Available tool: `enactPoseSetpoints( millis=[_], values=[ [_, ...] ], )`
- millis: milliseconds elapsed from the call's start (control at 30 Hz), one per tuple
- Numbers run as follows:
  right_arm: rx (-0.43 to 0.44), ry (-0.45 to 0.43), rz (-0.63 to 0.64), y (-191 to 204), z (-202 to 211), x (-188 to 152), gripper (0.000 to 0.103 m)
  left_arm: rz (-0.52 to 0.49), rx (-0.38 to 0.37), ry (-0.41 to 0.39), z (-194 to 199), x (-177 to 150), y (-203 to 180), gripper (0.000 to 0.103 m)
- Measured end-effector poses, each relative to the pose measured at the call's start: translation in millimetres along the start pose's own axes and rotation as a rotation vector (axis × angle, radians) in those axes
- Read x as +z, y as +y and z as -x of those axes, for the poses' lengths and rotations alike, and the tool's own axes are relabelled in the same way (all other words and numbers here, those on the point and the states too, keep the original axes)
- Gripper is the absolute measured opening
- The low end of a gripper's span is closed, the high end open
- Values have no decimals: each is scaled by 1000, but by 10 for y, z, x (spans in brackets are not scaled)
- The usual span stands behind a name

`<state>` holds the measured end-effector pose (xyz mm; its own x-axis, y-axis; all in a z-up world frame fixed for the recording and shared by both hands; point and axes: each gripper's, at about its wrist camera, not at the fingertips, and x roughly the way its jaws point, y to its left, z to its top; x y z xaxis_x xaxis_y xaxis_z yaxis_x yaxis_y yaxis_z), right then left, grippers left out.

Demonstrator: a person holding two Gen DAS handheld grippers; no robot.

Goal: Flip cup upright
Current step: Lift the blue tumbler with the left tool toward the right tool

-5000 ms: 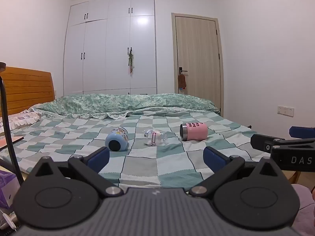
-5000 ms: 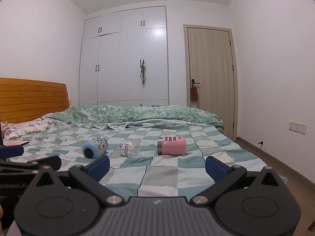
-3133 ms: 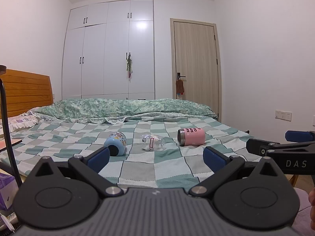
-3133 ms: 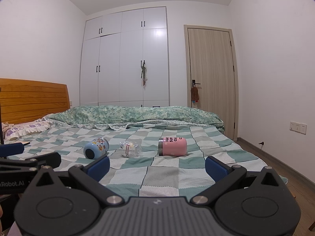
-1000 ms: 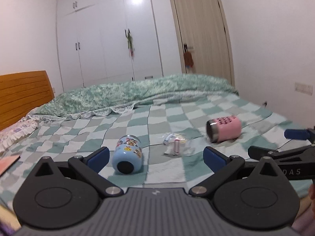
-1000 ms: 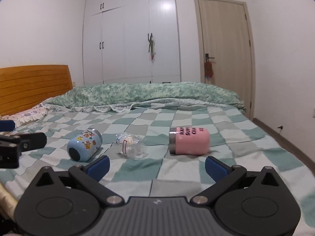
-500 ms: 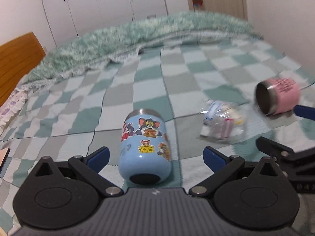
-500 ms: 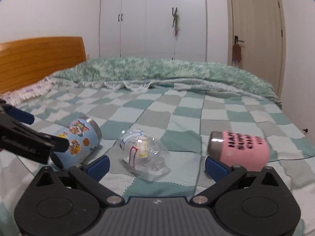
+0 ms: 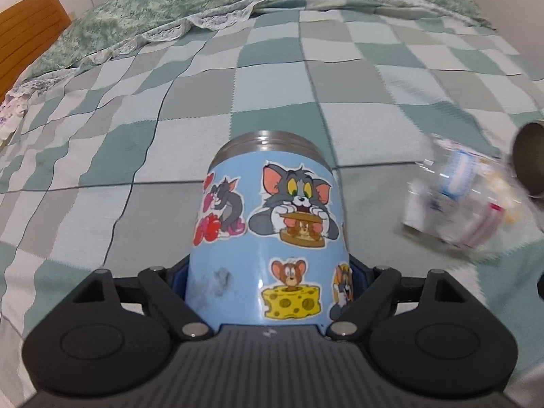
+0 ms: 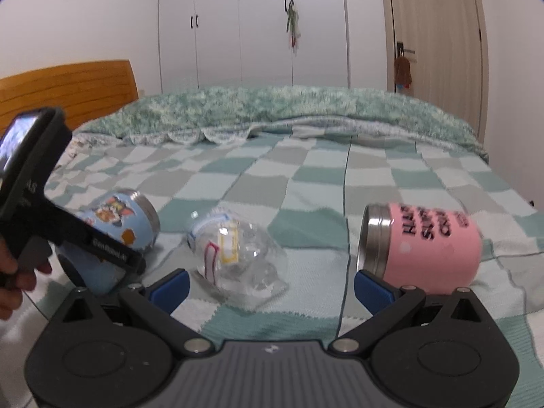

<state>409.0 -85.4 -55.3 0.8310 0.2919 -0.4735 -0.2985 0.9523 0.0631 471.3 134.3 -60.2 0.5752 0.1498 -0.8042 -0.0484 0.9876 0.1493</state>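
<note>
left gripper (image 9: 270,282) is clamped on the base end of the blue cartoon cup (image 9: 268,227), which lies on its side on the checked blanket (image 9: 170,108), steel rim pointing away. right gripper (image 10: 270,285) hovers open, nothing between its fingers. only the right wrist view shows the pink cup (image 10: 421,244) whole, lying beside a clear plastic cup (image 10: 234,248), plus the white wardrobe (image 10: 251,27), door (image 10: 431,30) and wooden headboard (image 10: 68,91).

Pink cup (image 10: 431,244): black lettering, partly legible, "SUN…", "CHU…". Left gripper (image 10: 112,251): white print on finger, "GenRobot.AI"; "AS" on its body. Other markings unreadable.
</note>
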Motion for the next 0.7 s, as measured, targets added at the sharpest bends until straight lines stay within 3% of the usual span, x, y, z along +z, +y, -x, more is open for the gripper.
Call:
enactPoseSetpoints(
  millis=[400, 567, 700],
  values=[
    [-56, -19, -16, -314, 1137, -182, 103, -170, -159, -132, 1279, -608, -800, 84],
    [-109, -2, -29, -569, 1559, -373, 103, -200, -264, -117, 1471, -885, -1220, 84],
    [-147, 5, -49, -778, 1771, -470, 103, -213, -294, -90, 1441, -1029, -1533, 84]
  ],
)
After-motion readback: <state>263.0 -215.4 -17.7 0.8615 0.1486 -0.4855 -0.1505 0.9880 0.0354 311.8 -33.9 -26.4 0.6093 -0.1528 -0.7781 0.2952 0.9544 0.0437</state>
